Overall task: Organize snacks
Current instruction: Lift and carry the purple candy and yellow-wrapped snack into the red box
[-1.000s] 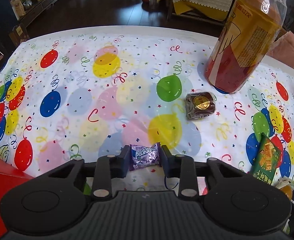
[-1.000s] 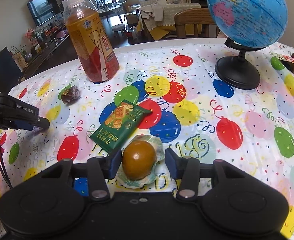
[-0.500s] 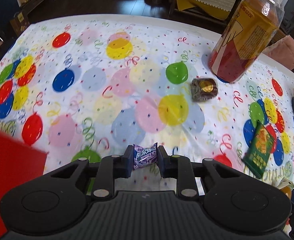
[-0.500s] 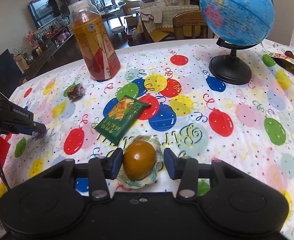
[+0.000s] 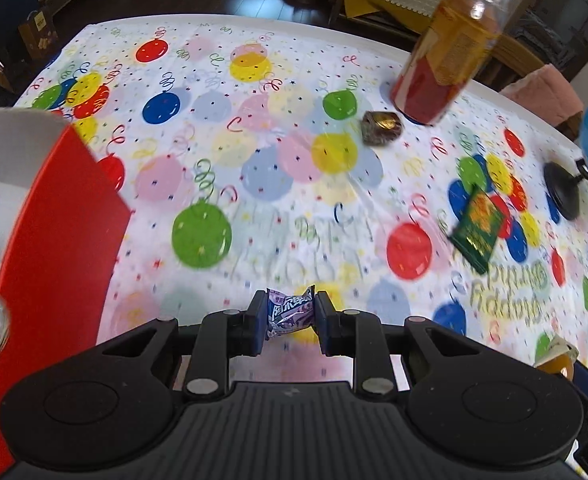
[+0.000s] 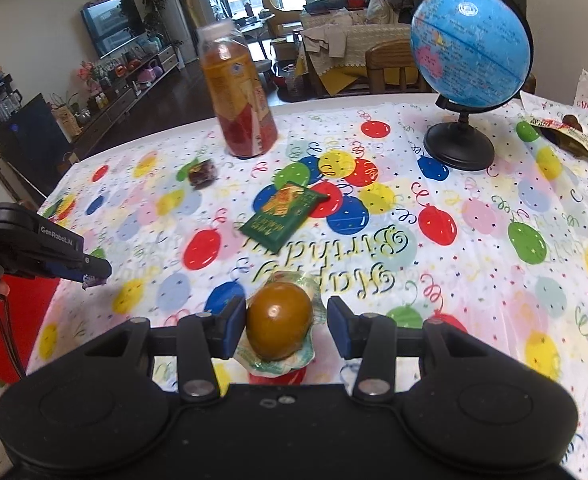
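Now both grippers carry snacks.
Left gripper (image 5: 289, 322) clamps light, crinkly purple candy (image 5: 290, 312) mid-wrapper; right gripper (image 6: 280, 326) pinches soft jelly cup's (image 6: 280, 320) dome.

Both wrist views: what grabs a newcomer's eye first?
The balloon-print tablecloth fills both views. On it, the blue globe stands at the far right and the tall drink bottle at the far middle, with a green packet lying between them nearer the camera. Up close, the left gripper pinches a purple candy, and the right gripper holds a brown egg-shaped snack in its wrapper.
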